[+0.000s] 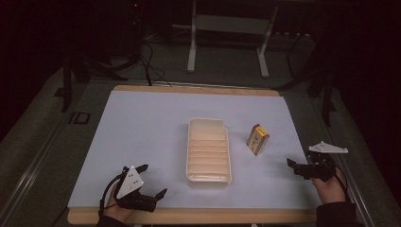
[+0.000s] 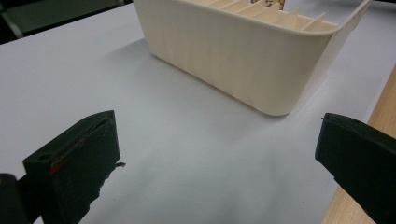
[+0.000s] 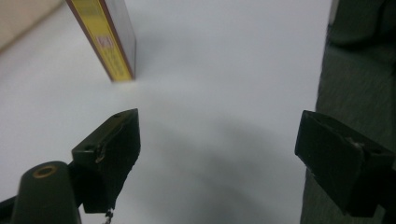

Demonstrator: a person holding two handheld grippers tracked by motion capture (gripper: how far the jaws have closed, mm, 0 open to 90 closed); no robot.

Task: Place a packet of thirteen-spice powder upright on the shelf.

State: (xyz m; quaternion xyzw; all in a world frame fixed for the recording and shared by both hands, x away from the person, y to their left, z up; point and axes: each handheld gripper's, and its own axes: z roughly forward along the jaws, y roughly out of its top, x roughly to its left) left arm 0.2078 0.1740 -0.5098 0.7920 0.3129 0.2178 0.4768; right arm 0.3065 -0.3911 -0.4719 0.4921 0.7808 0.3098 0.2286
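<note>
We logged one small yellow-and-brown rectangular box [image 1: 257, 139] upright on the white surface [image 1: 142, 132] just right of the cream ribbed plastic tray [image 1: 208, 150], ungrasped, our left gripper [image 1: 149, 182] and right gripper [image 1: 295, 165] both wide-jawed, all handling judged outstanding.

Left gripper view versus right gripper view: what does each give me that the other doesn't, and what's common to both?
Left gripper view: the cream ribbed tray close ahead of the left gripper, plus the table's wooden edge.
Right gripper view: the yellow box standing upright ahead of the right gripper.
Both: the white table sheet below, and jaws spread wide with nothing between them.
</note>
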